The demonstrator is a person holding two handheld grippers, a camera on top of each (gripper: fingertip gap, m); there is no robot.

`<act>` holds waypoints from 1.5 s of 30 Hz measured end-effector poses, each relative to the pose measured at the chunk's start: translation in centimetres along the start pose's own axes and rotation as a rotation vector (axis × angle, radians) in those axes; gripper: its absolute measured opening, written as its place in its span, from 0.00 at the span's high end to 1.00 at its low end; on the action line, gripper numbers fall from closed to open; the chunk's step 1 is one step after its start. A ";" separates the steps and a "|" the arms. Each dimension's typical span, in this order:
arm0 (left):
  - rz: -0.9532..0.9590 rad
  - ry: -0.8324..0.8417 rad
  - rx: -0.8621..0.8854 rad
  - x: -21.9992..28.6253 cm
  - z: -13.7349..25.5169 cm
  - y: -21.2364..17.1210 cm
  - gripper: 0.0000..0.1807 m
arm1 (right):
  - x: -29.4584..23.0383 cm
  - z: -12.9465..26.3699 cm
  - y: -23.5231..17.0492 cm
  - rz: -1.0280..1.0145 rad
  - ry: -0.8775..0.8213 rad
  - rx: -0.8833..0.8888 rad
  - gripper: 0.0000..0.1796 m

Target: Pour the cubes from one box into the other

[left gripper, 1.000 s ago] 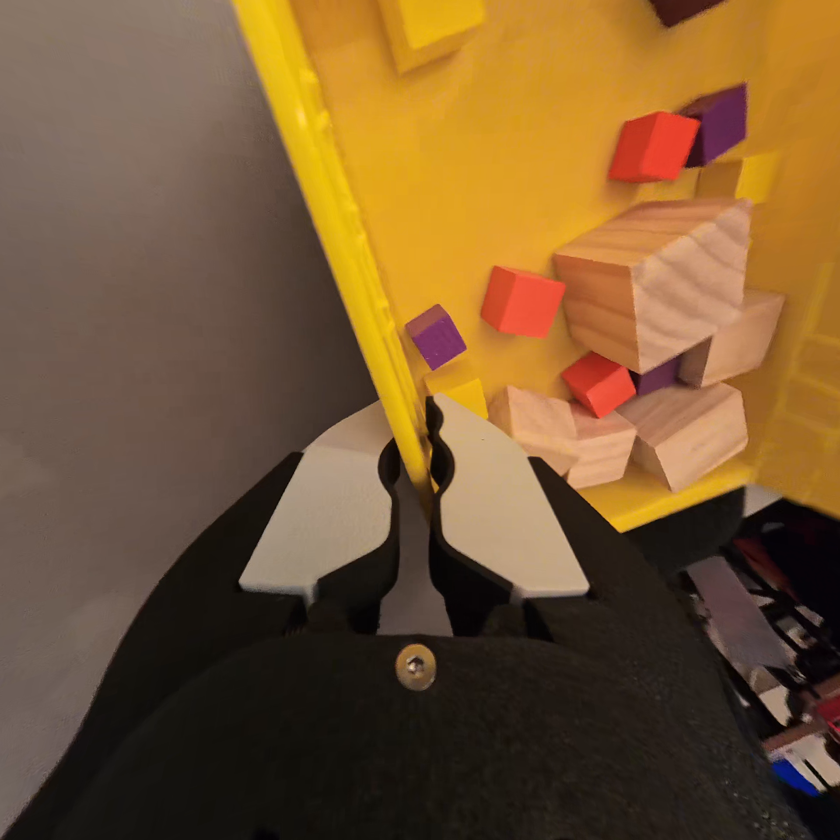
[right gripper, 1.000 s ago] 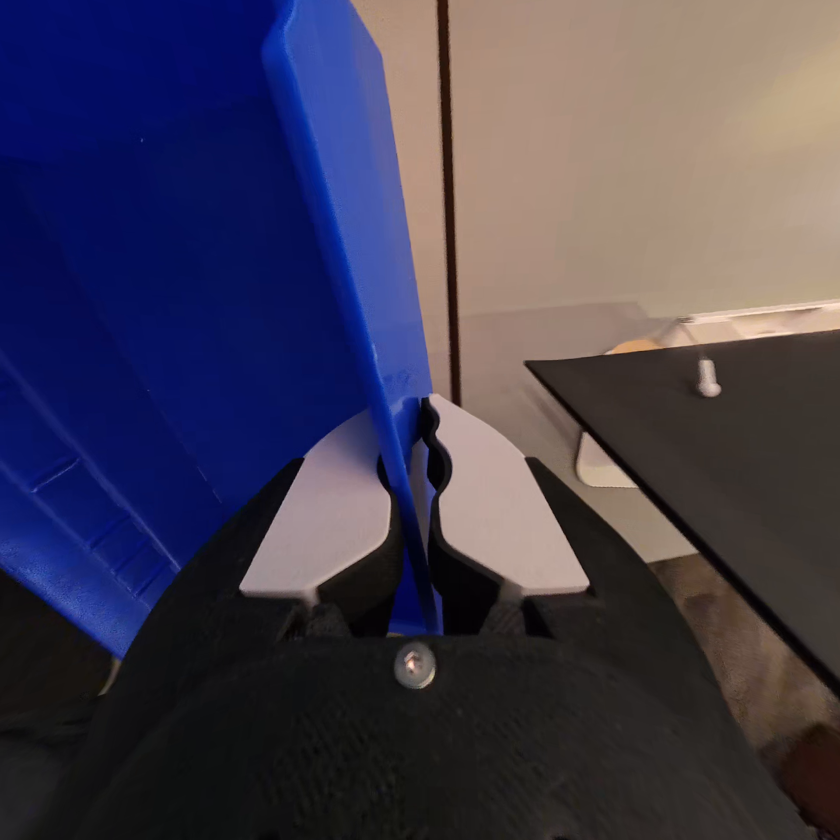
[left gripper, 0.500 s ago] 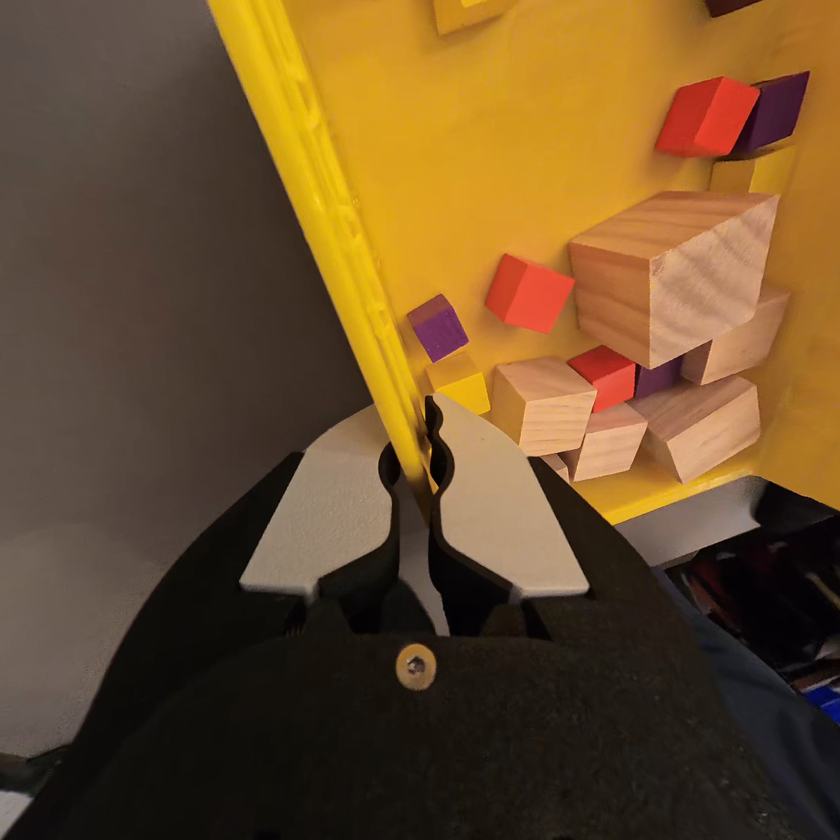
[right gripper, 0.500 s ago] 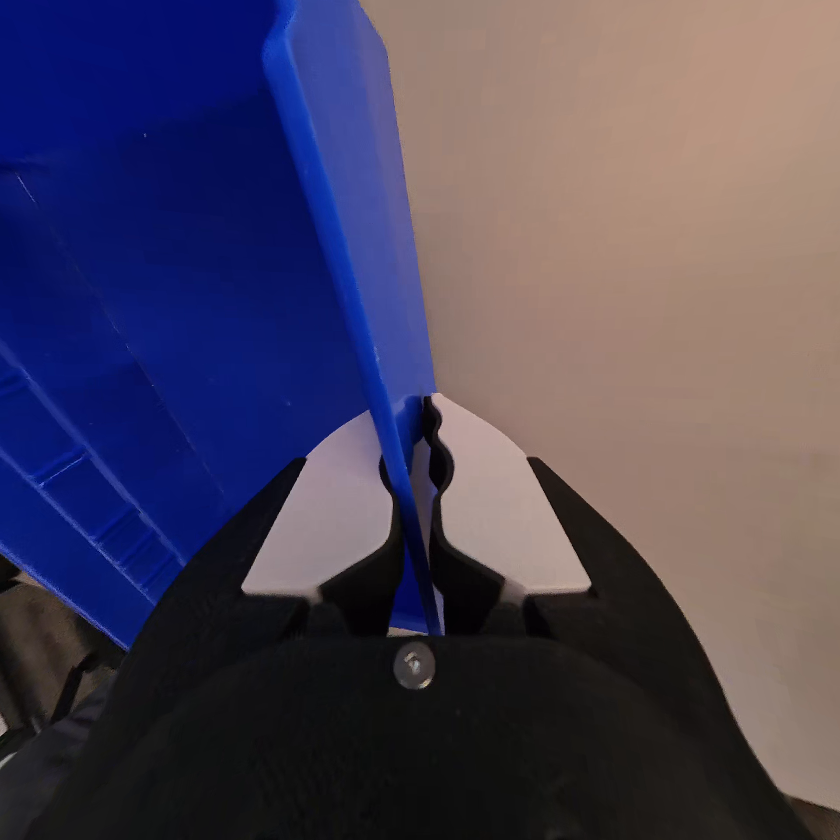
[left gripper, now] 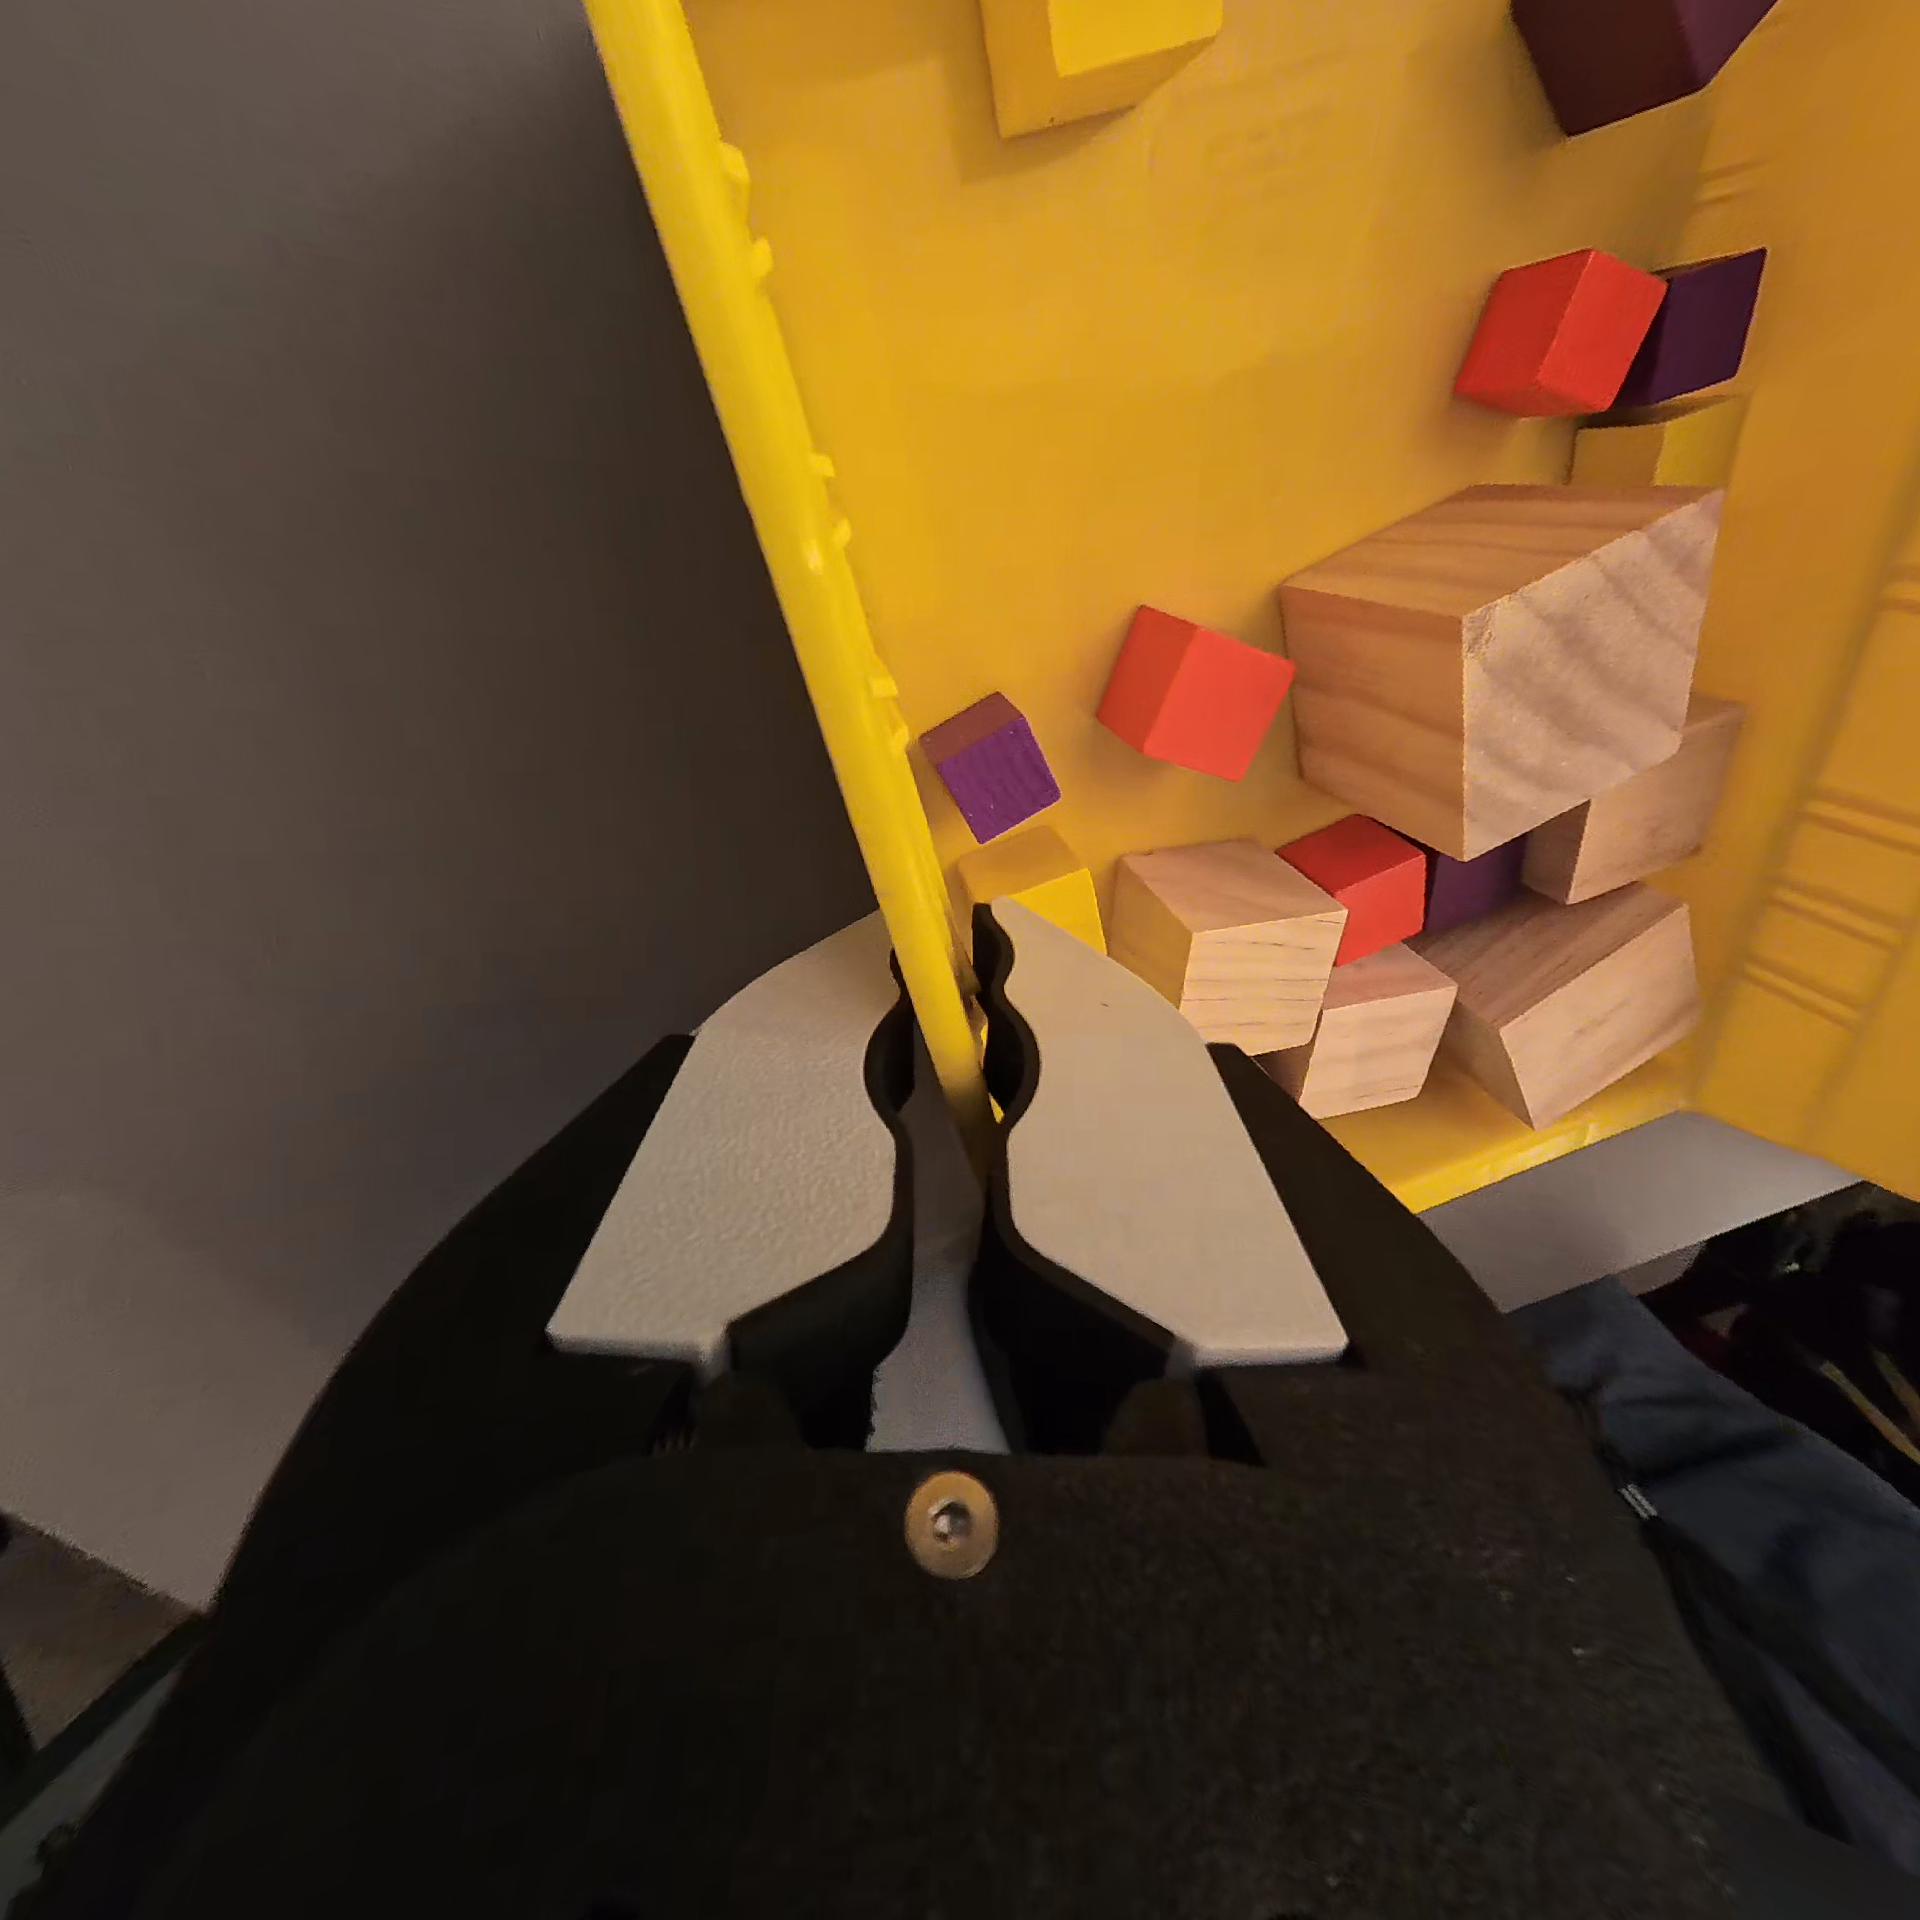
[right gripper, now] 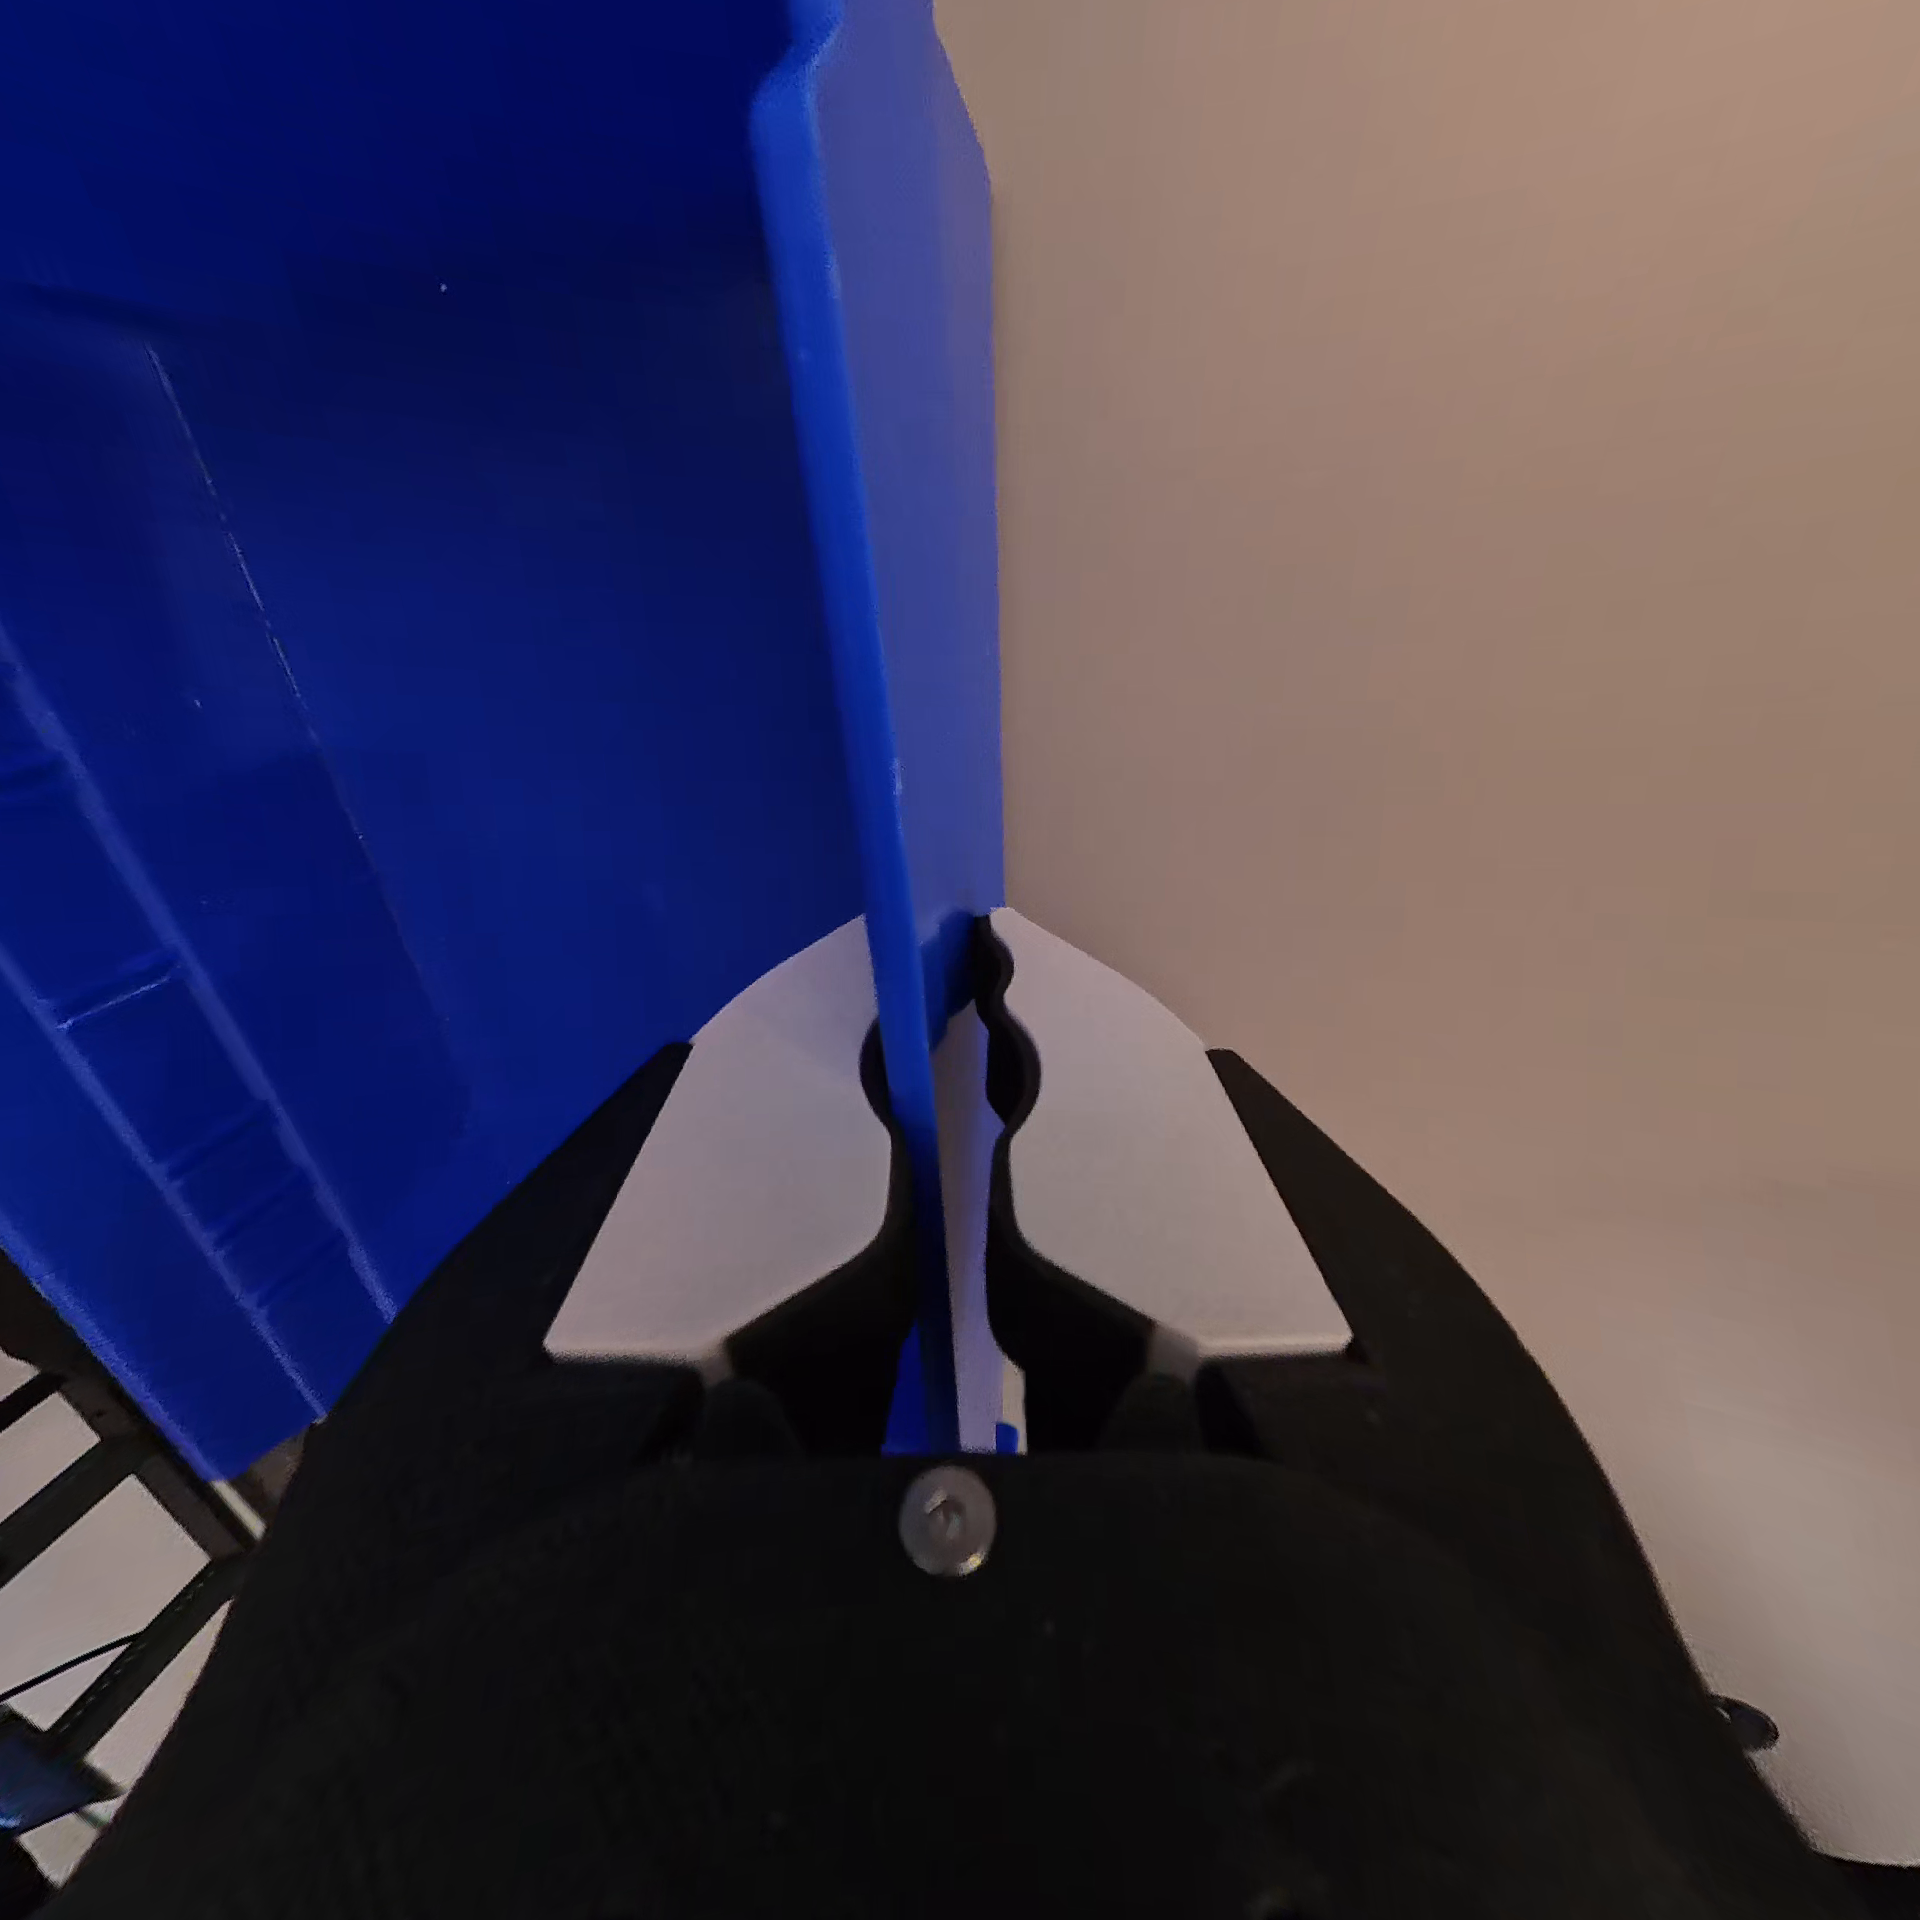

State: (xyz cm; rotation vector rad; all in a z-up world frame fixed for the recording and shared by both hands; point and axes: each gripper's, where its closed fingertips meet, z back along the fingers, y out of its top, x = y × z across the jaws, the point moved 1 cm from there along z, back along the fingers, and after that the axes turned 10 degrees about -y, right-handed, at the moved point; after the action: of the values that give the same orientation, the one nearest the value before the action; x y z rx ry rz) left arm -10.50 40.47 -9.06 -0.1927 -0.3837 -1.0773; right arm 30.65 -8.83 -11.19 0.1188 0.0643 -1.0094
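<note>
My left gripper (left gripper: 951, 940) is shut on the side wall of a yellow box (left gripper: 1091, 416), held up in the air. Inside lie several cubes: a large plain wooden cube (left gripper: 1496, 665), smaller wooden cubes (left gripper: 1231, 940), red cubes (left gripper: 1195, 691), purple cubes (left gripper: 992, 769) and yellow cubes (left gripper: 1034, 883), piled toward the near lower corner. My right gripper (right gripper: 951, 935) is shut on the side wall of a blue box (right gripper: 468, 623), also held up. The part of the blue box's inside that shows holds no cubes.
A plain grey wall (left gripper: 364, 623) fills the left of the left wrist view, and a beige wall (right gripper: 1455, 623) the right of the right wrist view. Dark blue cloth (left gripper: 1714, 1455) and clutter lie at lower right below the yellow box. A black frame (right gripper: 94, 1475) shows at lower left.
The cubes in the yellow box have slid and settled toward the near corner. The right gripper has swung with the blue box, so the black table top has left its view.
</note>
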 end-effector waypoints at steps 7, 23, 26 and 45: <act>-0.025 -0.030 0.018 -0.5 0.2 -0.2 0.95 | -0.5 7.7 4.5 -0.115 -0.010 0.438 0.84; -0.008 -0.019 0.015 -0.6 0.2 -0.2 0.95 | -43.5 3.9 -2.6 0.510 0.138 0.444 0.62; -0.018 0.014 0.000 -0.7 0.2 -0.2 0.96 | -44.1 1.2 -3.6 0.498 0.043 0.303 0.62; 0.002 0.075 0.026 -1.1 -0.7 -0.6 0.96 | -45.3 -5.6 -6.1 0.436 -0.069 0.005 0.97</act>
State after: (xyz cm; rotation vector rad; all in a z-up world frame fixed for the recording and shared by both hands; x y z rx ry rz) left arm -11.31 40.86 -10.12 -0.1285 -0.3299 -1.0742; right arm 1.40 26.75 -12.21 0.0974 -0.0269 -0.5773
